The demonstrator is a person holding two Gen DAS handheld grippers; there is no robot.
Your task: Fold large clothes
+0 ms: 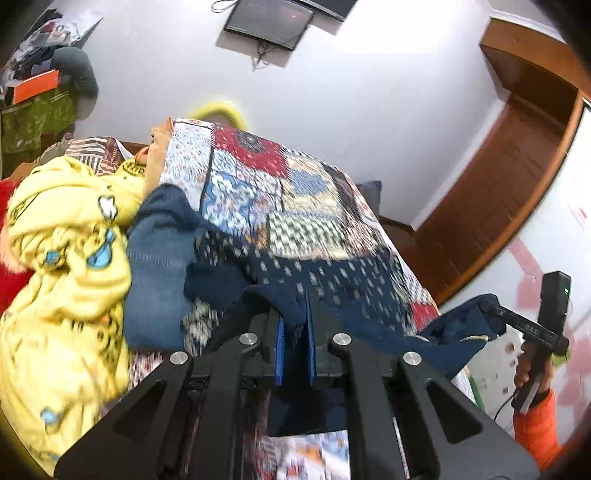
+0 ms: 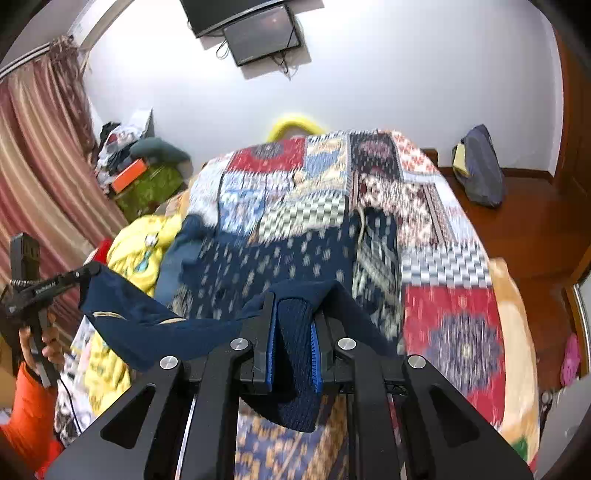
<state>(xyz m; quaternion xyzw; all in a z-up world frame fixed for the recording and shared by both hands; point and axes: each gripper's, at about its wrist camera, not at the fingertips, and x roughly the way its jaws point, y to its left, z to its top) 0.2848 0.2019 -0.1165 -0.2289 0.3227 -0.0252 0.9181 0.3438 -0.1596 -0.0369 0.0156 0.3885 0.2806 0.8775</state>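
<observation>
I have the navy garment [image 1: 332, 295] pinched in both tools. My left gripper [image 1: 294, 343] has its fingers [image 1: 279, 347] drawn narrow on a fold of the dark blue cloth, and my right gripper [image 2: 293, 354] has its fingers [image 2: 268, 354] a little wider apart, clamped on a thicker, ribbed bunch of the same fabric. The held edge runs crosswise between my two hands, and the rest of the garment, navy with pale flecks, stretches away from the fingers and lies forward onto the bed [image 2: 454, 332], so its long axis points toward the far wall. Neither hand is clearly nearer to the body of the cloth; both grip the near edge. The pictures are smeared with motion, so I cannot say for certain whether this edge is a hem or a waistband.

The bed carries a patchwork quilt [image 1: 306, 192]. A yellow printed garment [image 1: 62, 266] is heaped on its left side, just beside the navy one. Beyond are a white wall, a mounted screen [image 2: 262, 33], striped curtains [image 2: 40, 155] and a wooden floor [image 2: 532, 221].
</observation>
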